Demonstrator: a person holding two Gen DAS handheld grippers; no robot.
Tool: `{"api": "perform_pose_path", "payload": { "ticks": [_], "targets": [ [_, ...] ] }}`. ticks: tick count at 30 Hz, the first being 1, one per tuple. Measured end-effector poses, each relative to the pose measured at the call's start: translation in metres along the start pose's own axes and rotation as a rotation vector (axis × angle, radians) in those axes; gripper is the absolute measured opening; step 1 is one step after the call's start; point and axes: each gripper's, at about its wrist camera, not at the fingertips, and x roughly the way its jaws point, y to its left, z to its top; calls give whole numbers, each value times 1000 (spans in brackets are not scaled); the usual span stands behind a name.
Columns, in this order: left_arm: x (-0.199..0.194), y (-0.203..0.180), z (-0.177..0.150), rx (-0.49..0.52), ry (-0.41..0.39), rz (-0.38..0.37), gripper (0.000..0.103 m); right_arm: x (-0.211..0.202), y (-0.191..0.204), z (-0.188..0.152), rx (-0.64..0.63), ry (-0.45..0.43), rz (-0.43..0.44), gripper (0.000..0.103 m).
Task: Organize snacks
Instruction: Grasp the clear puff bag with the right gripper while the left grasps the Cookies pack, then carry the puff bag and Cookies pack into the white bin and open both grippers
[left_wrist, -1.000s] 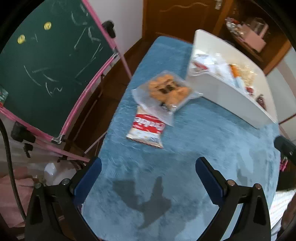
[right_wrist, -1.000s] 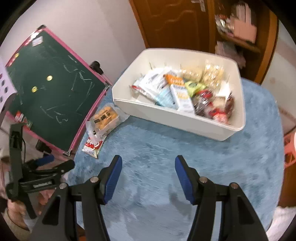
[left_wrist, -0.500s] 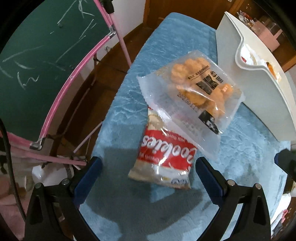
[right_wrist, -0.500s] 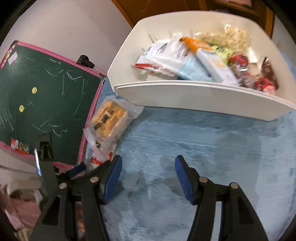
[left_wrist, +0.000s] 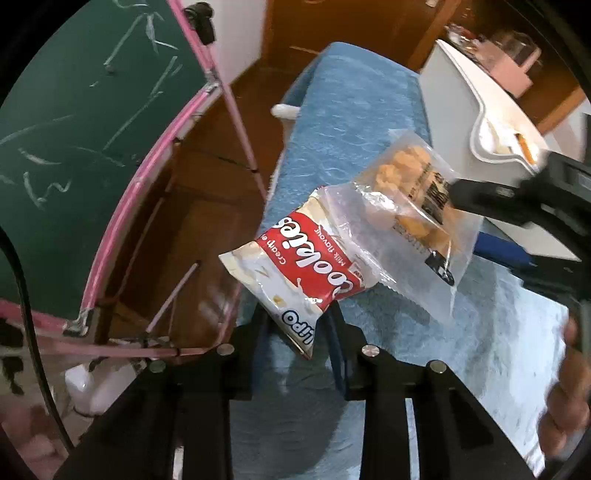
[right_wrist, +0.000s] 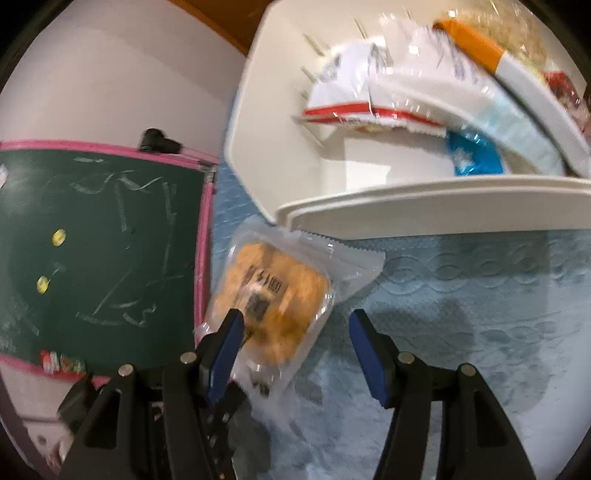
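Here, on the blue table (left_wrist: 351, 122), near its left edge: a clear bag (right_wrist: 273, 306) of orange snacks and, partly under it, a red cookie packet (left_wrist: 306, 266).

Left gripper (left_wrist: 295, 325): wide a second ago, jaws just closed, now narrow and pinching the packet's near end. Far end of the packet tucked beneath the bag.

Right gripper (right_wrist: 293, 325): brought down and across from mid-table to the bag, half open as before, one blue pad over the bag's near end, the other beside it above bare cloth. No pressing to be seen; nothing held.

Meaning for the task, as a judgement: first grip made, second one being lined up, both snacks bound for the white bin (right_wrist: 443, 210) at the table's far right, already loaded with wrapped snacks along its right side and bare at its left end.

Around: a green chalkboard (left_wrist: 74, 110) in a pink frame, off the table's left edge, close to the packet. A hand (left_wrist: 565, 387) at the right margin of the left view.

In the way: the bag's overlap on the packet, likely to drag on lifting; the bin's tall near wall, to be cleared from above; the chalkboard frame, close beside the left gripper.
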Motion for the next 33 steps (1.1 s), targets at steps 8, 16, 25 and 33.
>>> {"api": "perform_pose_path", "payload": {
  "ticks": [8, 16, 25, 33],
  "targets": [
    [-8, -4, -4, 123, -28, -67, 17, 7, -2, -6, 22, -44, 62, 37],
    [-34, -18, -16, 238, -52, -153, 15, -53, -36, -31, 28, -100, 8, 32],
    [-116, -73, -15, 420, -191, -275, 15, -167, -88, -70, 103, -253, -92, 24],
    [-191, -148, 31, 460, -404, -316, 15, -263, -85, -54, 42, -456, -36, 24]
  ]
}}
